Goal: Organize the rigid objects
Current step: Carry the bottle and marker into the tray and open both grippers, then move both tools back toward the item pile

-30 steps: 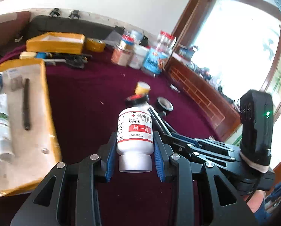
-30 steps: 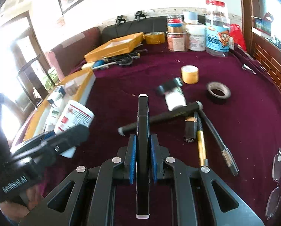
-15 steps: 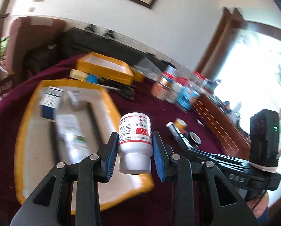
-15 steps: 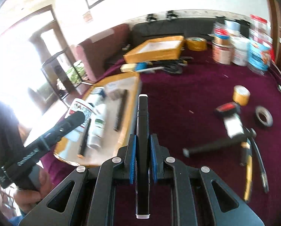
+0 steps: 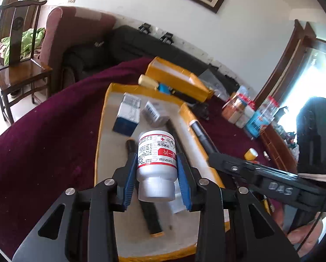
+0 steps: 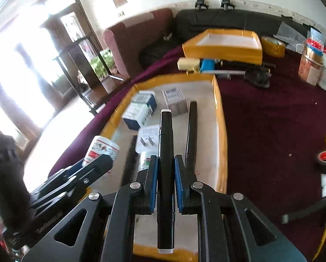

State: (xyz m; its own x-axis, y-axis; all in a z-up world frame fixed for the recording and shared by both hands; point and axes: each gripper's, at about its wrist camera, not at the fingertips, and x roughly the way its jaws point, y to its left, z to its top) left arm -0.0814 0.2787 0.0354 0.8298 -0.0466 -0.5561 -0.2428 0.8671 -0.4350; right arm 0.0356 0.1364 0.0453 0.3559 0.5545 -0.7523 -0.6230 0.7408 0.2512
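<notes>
Both grippers are now hovering over the yellow tray point(image 5: 101, 131), having swung across from the cloth. The left gripper point(image 5: 156, 174) is clamping the white bottle point(image 5: 156, 159), the right gripper point(image 6: 165, 174) the black marker point(image 6: 166, 152). Crowded contents are risking a knock on release.

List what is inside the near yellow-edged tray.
Near yellow-edged tray holds two small boxes, a leaflet and long black sticks. Both tools hide its near end.
</notes>
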